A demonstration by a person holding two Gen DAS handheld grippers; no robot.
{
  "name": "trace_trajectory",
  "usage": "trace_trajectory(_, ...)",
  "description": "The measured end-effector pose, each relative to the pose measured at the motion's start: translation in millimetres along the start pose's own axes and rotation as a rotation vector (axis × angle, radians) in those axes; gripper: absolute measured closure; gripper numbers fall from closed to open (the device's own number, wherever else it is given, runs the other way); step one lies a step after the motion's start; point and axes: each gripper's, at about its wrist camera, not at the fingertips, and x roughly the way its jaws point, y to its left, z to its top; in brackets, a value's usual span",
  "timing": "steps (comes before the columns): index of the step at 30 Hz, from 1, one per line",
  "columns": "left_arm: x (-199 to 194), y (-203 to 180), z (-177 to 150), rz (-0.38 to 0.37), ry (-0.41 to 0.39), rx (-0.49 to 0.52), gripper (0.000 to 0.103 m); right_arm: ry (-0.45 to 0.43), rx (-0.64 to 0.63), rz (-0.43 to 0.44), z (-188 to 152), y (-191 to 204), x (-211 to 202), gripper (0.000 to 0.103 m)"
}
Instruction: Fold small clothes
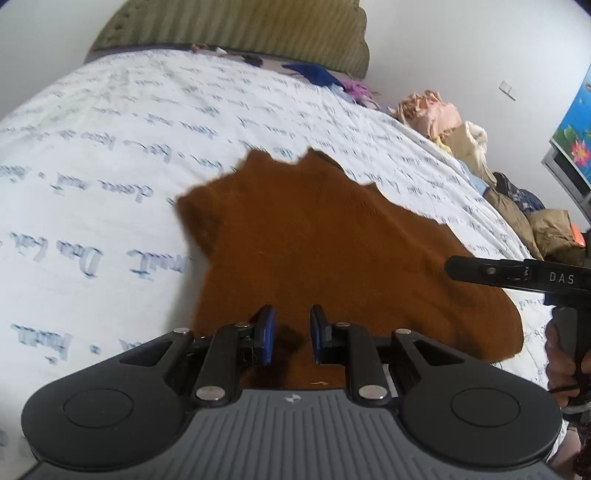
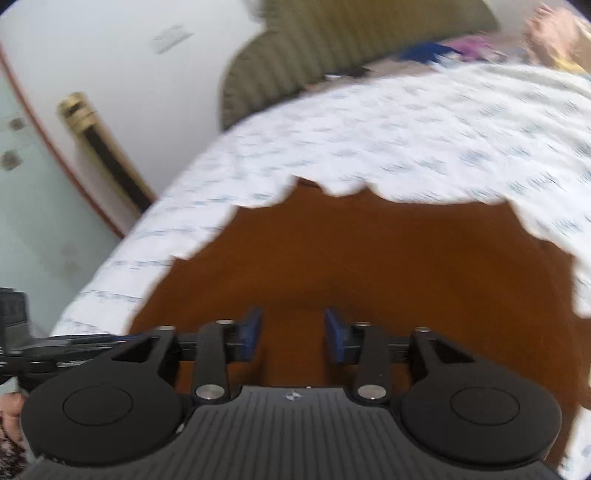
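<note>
A brown knitted garment [image 1: 332, 240] lies spread on the white bedsheet with blue script [image 1: 110, 166]. It also fills the middle of the right wrist view [image 2: 369, 266]. My left gripper [image 1: 291, 334] is open and empty just above the garment's near edge. My right gripper [image 2: 293, 334] is open and empty over the garment's near part. The right gripper's black body also shows in the left wrist view [image 1: 517, 275], at the garment's right side. The right wrist view is blurred by motion.
An olive ribbed headboard [image 1: 236, 29] stands at the far end of the bed. A pile of clothes [image 1: 461, 129] lies along the bed's right edge, with blue and purple pieces [image 1: 325, 75] near the headboard. A brass-topped post [image 2: 96, 140] stands left of the bed.
</note>
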Motion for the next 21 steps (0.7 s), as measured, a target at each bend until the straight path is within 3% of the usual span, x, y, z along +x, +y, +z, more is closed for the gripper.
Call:
trace_trajectory(2,-9,5,2,0.014,-0.018,-0.004,0.083,0.036,-0.030,0.028,4,18,26,0.050)
trace_trajectory(5,-19,18,7,0.047,-0.028,-0.007,0.083,0.151,-0.045,-0.025,-8,27,79,0.048)
trace_trajectory(7,-24,30,14,0.089,-0.039,-0.015,0.078,0.109,-0.105,-0.056,-12,35,82,0.047)
trace_trajectory(11,-23,59,40,0.096,-0.073,-0.077,0.046,0.056,-0.131,-0.024,-11,62,57,0.046)
trace_trajectory(14,-2,71,70,0.081,-0.077,-0.070,0.042,0.039,-0.167,0.022,-22,89,46,0.044)
trace_trajectory(21,73,69,113,0.078,0.021,-0.040,0.042,0.016,-0.307,-0.027,-59,148,60,0.041)
